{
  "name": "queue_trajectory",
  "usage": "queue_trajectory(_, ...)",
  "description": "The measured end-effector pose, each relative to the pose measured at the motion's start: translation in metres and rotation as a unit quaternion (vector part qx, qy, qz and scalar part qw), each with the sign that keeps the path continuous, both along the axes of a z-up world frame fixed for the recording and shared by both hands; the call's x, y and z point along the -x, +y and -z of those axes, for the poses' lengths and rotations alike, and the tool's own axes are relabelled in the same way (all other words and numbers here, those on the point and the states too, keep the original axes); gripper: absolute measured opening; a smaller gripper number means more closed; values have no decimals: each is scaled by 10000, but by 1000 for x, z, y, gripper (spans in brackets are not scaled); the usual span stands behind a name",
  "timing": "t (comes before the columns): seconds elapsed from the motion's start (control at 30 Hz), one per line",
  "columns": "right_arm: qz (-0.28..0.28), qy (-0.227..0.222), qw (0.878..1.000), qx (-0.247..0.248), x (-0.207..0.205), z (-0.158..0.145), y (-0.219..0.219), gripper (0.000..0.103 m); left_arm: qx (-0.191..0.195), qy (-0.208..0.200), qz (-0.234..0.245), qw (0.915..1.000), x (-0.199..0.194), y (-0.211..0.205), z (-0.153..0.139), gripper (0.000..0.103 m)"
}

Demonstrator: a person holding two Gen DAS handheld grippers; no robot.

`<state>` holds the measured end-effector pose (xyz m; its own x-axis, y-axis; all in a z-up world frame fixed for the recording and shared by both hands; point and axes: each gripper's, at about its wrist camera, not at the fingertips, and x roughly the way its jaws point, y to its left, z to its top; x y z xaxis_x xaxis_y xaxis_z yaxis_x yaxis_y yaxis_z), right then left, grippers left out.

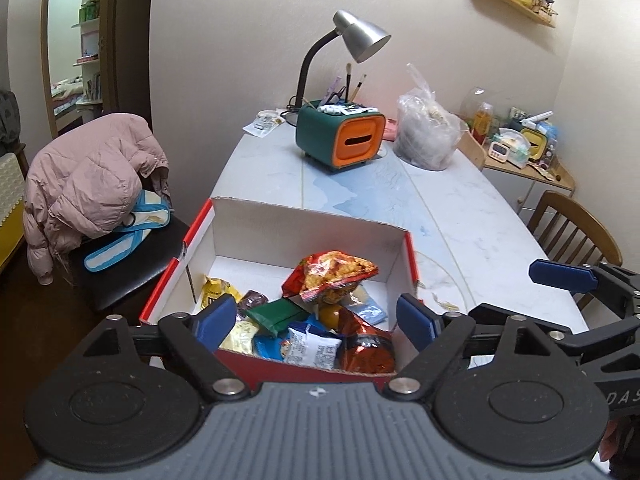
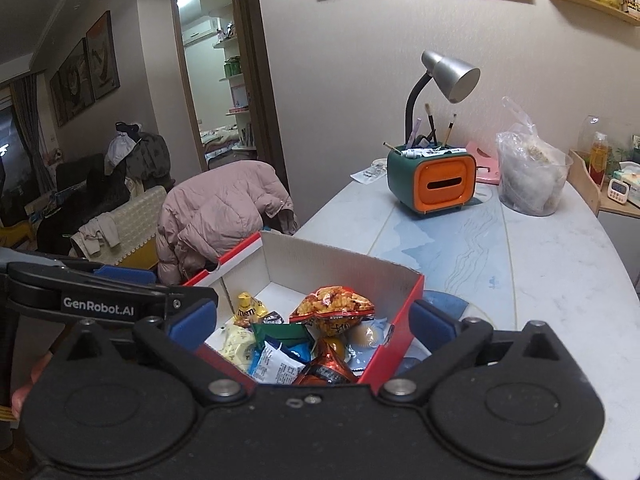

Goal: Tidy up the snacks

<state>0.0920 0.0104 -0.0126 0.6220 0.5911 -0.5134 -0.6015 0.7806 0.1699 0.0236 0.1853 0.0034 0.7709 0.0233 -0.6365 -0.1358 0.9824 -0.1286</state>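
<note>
A red cardboard box (image 1: 304, 232) (image 2: 332, 268) with a white inside stands on the table's near end and holds several snack packets. An orange-red crisp bag (image 1: 336, 272) (image 2: 332, 304) lies on top of the pile. Around it are a yellow packet (image 1: 214, 292) (image 2: 248, 308), a green packet (image 1: 276, 314) (image 2: 280, 330) and a red-brown foil bag (image 1: 368, 344) (image 2: 326, 368). My left gripper (image 1: 316, 318) hangs open above the box's near side, nothing between its blue pads. My right gripper (image 2: 312, 320) is likewise open and empty over the box, just right of the left one.
On the marble table (image 1: 460, 208) behind the box stand a green and orange tissue box (image 1: 344, 136), a grey desk lamp (image 1: 360, 36) and a filled clear plastic bag (image 1: 428, 132). A chair with a pink jacket (image 1: 92, 184) is at the left, a wooden chair (image 1: 576, 228) at the right.
</note>
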Motion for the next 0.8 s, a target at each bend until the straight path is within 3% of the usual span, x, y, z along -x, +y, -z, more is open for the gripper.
queue_trajectory(0.13,44,10,10000,1,8,-1,-4,103,-25,-23,22,10000,8,-5,-1,96)
queue_trajectory(0.43,257,211,9994,-111,26,2,-12,103,-42,-15,-47,10000,23,-9,-5,97)
queue_trajectory(0.8,474,124,9987,-171,34,-1,-18,103,-196,-24,-11,9998,32,-19,-9,97)
